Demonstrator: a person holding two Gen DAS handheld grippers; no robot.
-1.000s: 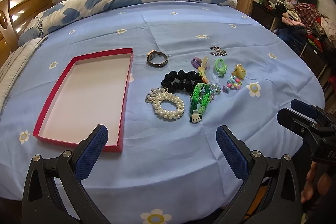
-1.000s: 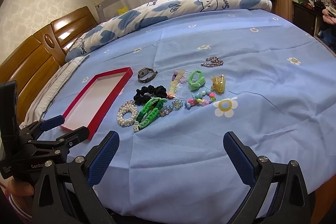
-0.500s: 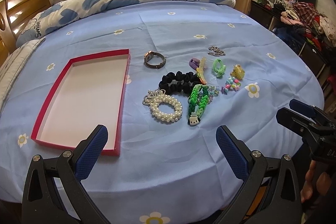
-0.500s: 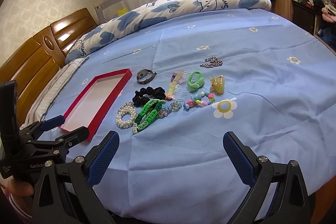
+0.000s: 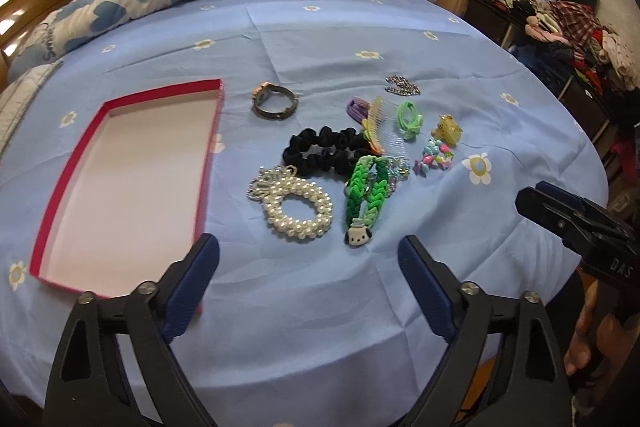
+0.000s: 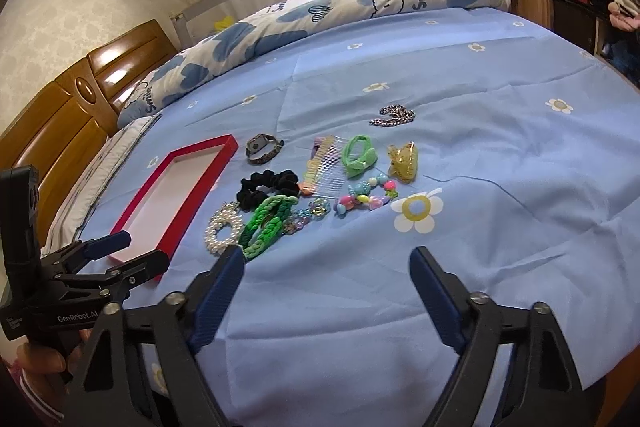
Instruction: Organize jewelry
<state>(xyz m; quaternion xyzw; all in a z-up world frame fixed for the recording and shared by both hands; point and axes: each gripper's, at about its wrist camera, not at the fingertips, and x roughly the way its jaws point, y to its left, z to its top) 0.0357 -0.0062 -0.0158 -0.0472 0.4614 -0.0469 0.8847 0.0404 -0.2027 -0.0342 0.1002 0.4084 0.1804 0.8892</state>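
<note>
Right of the red tray (image 5: 208, 131) on the bed, the jewelry lies in a cluster, pearl bracelet (image 5: 298, 213) nearest. Both the left gripper (image 5: 308, 267) and right gripper (image 6: 326, 269) hover wide open, empty. Sorting seems unstarted; next probably means closing on one piece.
</note>
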